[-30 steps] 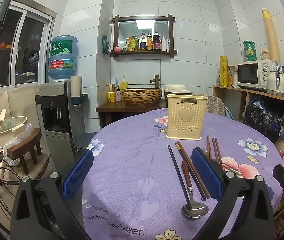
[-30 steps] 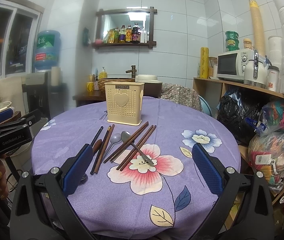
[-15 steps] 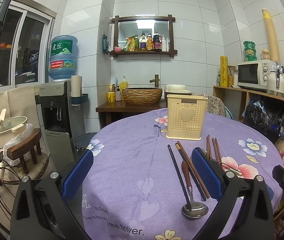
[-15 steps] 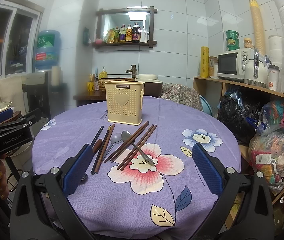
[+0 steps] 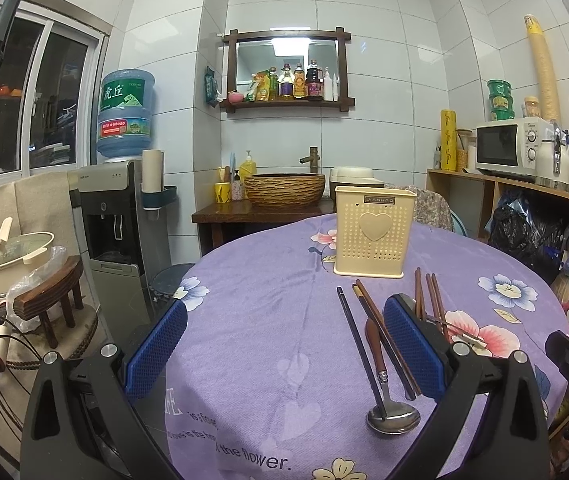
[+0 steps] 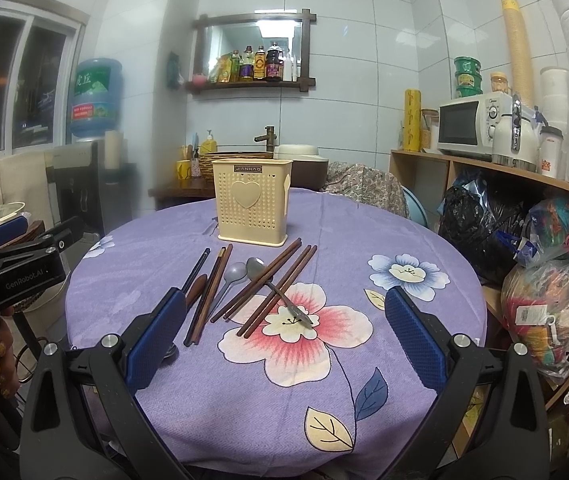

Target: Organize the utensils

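A cream perforated utensil holder (image 6: pixel 251 203) with a heart stands upright at the far middle of the round purple table (image 6: pixel 364 240); it also shows in the left wrist view (image 5: pixel 372 232). In front of it lie several brown chopsticks (image 6: pixel 272 284), a dark chopstick (image 6: pixel 194 270), a wooden-handled spoon (image 5: pixel 382 364) and two metal spoons (image 6: pixel 240 272). My left gripper (image 5: pixel 284 350) is open and empty over the table's left front, with the spoon near its right finger. My right gripper (image 6: pixel 284 334) is open and empty, just short of the chopsticks.
A water dispenser (image 5: pixel 116 208) and a stool (image 5: pixel 50 300) with a pot (image 5: pixel 8 256) stand left of the table. A shelf with a microwave (image 6: pixel 472 124) and bags (image 6: pixel 556 280) lines the right. A basin (image 5: pixel 284 188) sits on a counter behind.
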{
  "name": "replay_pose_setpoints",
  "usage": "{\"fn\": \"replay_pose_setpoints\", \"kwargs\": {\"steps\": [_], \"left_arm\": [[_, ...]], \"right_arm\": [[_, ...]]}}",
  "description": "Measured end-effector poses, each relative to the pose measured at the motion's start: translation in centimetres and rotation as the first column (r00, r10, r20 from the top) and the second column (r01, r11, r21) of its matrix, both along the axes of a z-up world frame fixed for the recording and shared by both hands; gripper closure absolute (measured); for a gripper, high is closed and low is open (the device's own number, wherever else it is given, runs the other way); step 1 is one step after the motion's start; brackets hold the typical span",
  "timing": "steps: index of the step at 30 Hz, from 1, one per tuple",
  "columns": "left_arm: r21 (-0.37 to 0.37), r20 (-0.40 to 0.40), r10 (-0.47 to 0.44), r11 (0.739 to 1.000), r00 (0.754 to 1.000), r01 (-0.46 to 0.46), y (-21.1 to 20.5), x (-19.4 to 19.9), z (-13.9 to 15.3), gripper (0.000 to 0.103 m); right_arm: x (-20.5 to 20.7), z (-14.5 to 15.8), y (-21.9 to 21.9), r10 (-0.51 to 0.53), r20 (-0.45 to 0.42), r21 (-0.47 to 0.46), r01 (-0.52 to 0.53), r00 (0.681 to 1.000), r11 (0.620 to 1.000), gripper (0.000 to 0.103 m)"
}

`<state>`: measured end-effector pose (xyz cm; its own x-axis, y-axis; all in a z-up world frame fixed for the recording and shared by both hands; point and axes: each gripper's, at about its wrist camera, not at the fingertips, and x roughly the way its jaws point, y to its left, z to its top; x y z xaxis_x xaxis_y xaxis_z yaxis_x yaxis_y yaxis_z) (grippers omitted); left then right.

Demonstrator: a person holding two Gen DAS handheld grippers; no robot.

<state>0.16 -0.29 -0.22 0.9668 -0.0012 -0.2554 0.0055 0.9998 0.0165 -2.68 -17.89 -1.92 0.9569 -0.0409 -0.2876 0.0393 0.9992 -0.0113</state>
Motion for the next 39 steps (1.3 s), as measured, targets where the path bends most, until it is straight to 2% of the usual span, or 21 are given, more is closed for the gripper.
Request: {"fn": "replay_pose_setpoints", "kwargs": {"steps": [3, 10, 15, 21, 25, 30, 34, 37, 39], "left_arm": [[0.009, -0.007, -0.002, 1.0, 1.0, 0.002, 0.2, 0.6, -0.1, 0.005], [0.04, -0.099, -0.021, 0.999, 0.995, 0.025, 1.1, 4.3, -0.2, 0.005], [-0.002, -0.174, -0.077, 0.997, 0.982, 0.077, 1.8, 7.6, 0.2, 0.005], [0.065, -0.294, -0.111, 0.989, 0.949, 0.136, -0.2, 11.4, -0.7, 0.005], [0.013, -0.372, -0.159, 0.984, 0.915, 0.176, -0.7, 13.2, -1.7, 0.005], [-0.053, -0.438, -0.189, 0.981, 0.879, 0.184, -0.5, 14.7, -2.8, 0.017], [-0.058, -0.469, -0.193, 0.98, 0.862, 0.188, -0.5, 15.8, -3.1, 0.027], [-0.062, -0.488, -0.203, 0.978, 0.849, 0.198, -0.6, 16.6, -3.2, 0.037], [-0.071, -0.498, -0.212, 0.976, 0.841, 0.204, -0.7, 17.0, -3.2, 0.041]], "right_arm": [[0.4, -0.2, -0.3, -0.008, -0.014, -0.005, 0.008, 1.0, 1.0, 0.005], [2.9, 0.1, -2.3, -0.051, -0.063, -0.043, 0.049, 0.997, 0.998, 0.005], [5.5, 0.7, -4.6, -0.065, -0.088, -0.003, 0.065, 0.994, 0.998, 0.005], [10.4, 0.2, -5.9, -0.043, -0.216, 0.026, 0.05, 0.975, 0.998, 0.005], [13.1, -0.6, -6.2, -0.029, -0.282, 0.037, 0.041, 0.959, 0.998, 0.005], [15.8, -1.3, -6.0, -0.006, -0.343, 0.014, 0.011, 0.939, 1.0, 0.005], [18.0, -1.3, -6.1, 0.003, -0.378, 0.011, 0.002, 0.926, 1.0, 0.006], [19.9, -1.4, -6.3, 0.048, -0.411, 0.067, -0.022, 0.911, 0.997, 0.019], [21.5, -1.4, -6.7, 0.094, -0.435, 0.142, -0.035, 0.896, 0.989, 0.026]]}}
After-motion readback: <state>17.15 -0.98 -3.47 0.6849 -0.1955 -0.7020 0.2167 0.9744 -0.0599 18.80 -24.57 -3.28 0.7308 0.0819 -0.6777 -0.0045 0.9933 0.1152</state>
